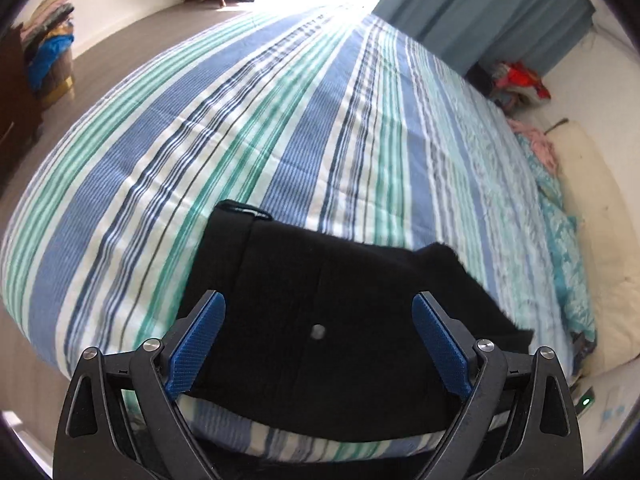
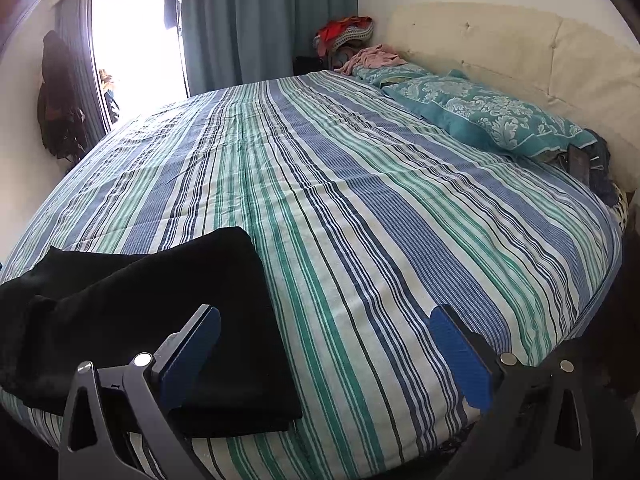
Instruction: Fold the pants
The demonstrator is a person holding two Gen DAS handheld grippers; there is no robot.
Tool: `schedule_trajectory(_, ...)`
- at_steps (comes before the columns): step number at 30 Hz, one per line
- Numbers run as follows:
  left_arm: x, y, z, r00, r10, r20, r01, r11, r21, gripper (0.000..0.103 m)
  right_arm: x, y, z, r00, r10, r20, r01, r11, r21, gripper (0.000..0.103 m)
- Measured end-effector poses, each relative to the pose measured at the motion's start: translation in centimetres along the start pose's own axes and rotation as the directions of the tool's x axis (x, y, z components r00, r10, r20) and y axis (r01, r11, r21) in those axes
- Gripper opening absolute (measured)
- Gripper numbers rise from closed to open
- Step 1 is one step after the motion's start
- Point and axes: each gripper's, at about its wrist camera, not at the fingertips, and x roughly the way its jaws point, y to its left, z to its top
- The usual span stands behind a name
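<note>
Your left gripper (image 1: 318, 334) has its jaws spread wide and grips nothing. Its blue pads (image 1: 196, 346) frame the pants (image 1: 320, 320) from above, and whether the pads touch the cloth I cannot tell. Your right gripper (image 2: 326, 354) is likewise released, jaws far apart. Its left pad (image 2: 190, 354) shows in front of the right end of the pants (image 2: 152, 312), while its right pad (image 2: 460, 356) shows against the bare bedspread (image 2: 360, 200).

The pants are black and folded into a thick, layered bundle. They lie flat at the near edge of the bed, on the striped bedspread (image 1: 280, 140). In the left wrist view the bundle's long axis runs across the frame, roughly crosswise to the stripes. A small silver button (image 1: 318, 332) sits between the pads, and the waistband corner with a belt loop (image 1: 250, 213) points away from you at the far left. At the right, a looser flap (image 1: 460, 280) rides up over the layer beneath. In the right wrist view the upper layer lies slantwise on the lower one, its squared far corner pointing up the bed, and the folded edges stack at the near right.

Further out, teal pillows (image 2: 480, 116) lie against the cream headboard (image 2: 520, 48), with pink cloth (image 2: 372, 58) beyond them. Blue curtains (image 2: 264, 24) hang by a bright window (image 2: 136, 40).
</note>
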Motion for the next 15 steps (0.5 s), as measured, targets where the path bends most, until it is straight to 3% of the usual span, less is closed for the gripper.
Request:
schedule_trajectory(3,2.1,0.3,-0.1,0.989,0.143,-0.025,-0.14,0.984,0.108,0.095,-0.2,0.7,0.0,1.0,0.004,0.006,-0.004,1.0,-0.019,0.103)
schedule_trajectory(8,6.2,4.4,0.7,0.979,0.175,-0.109,-0.172,0.985,0.03,0.095,-0.5,1.5,-0.1,1.0,0.005,0.006,-0.004,0.999,-0.052,0.103)
schedule_trajectory(11,8.9,4.9,0.0,0.975,0.093,-0.202,-0.092,0.996,0.018,0.097,-0.6,1.7,-0.2,1.0,0.003,0.008,-0.002,0.998,-0.062,0.103)
schedule_trajectory(12,9.3,4.8,-0.1,0.973,0.075,-0.216,-0.074,0.997,0.016,0.102,-0.6,1.7,-0.3,1.0,0.001,0.007,-0.001,0.998,-0.065,0.103)
schedule_trajectory(15,10.0,4.9,-0.6,0.97,0.036,-0.239,-0.038,0.999,-0.005,0.103,-0.4,1.8,-0.4,1.0,-0.008,-0.005,0.007,0.997,-0.073,0.103)
